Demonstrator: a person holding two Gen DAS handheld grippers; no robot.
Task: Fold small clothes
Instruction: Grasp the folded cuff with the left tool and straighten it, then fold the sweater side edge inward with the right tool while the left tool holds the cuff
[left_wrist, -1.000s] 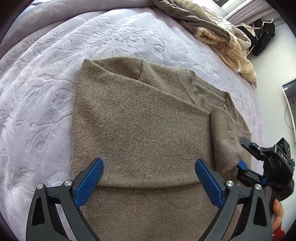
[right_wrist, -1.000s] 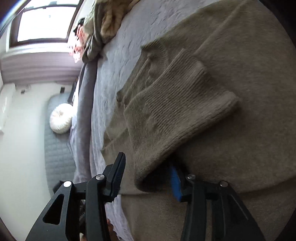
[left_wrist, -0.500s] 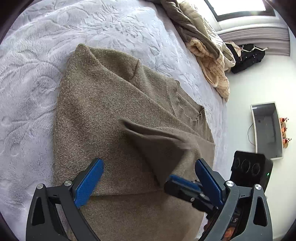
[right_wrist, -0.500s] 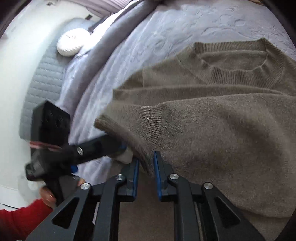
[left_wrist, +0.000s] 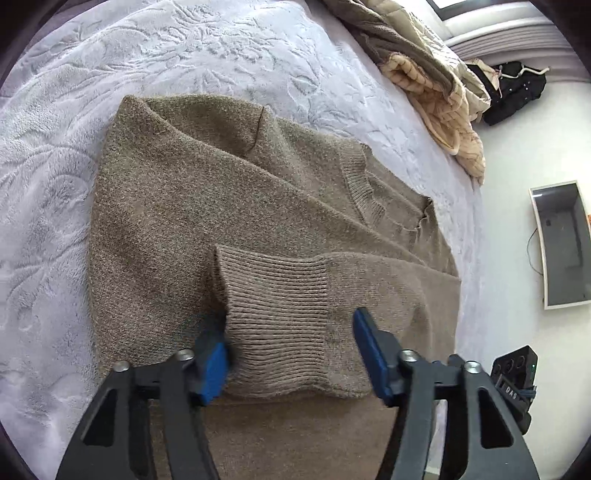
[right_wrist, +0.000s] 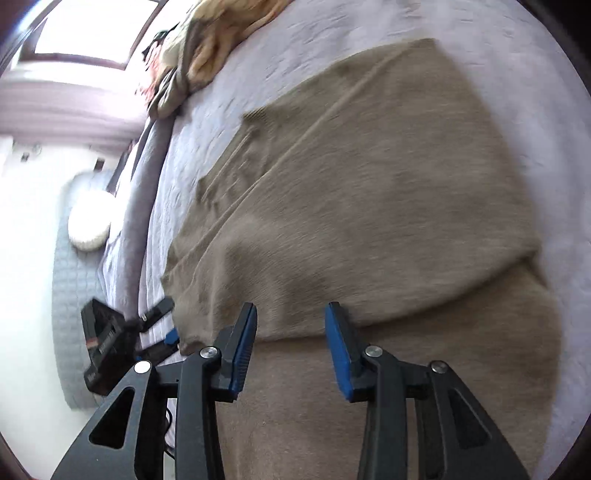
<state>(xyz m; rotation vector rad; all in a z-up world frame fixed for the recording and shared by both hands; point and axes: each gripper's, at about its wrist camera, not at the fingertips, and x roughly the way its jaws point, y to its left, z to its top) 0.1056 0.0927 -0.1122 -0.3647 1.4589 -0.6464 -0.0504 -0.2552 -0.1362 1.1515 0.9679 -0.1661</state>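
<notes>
A taupe knitted sweater (left_wrist: 207, 229) lies flat on the pale lilac embossed bedspread (left_wrist: 221, 55), its ribbed sleeve cuff (left_wrist: 277, 314) folded across the body below the ribbed neckline. The left gripper (left_wrist: 290, 350) hovers over that cuff, its blue-padded fingers (left_wrist: 212, 363) spread either side of it, clamping nothing. The right gripper (right_wrist: 290, 343) sits above the sweater's lower fold, its jaws likewise apart. A crumpled beige quilted blanket (left_wrist: 436, 85) lies beyond the sweater's neckline.

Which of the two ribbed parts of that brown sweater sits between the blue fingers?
The sleeve cuff, lying between the left gripper's open fingers; the ribbed neckband lies farther away.
</notes>
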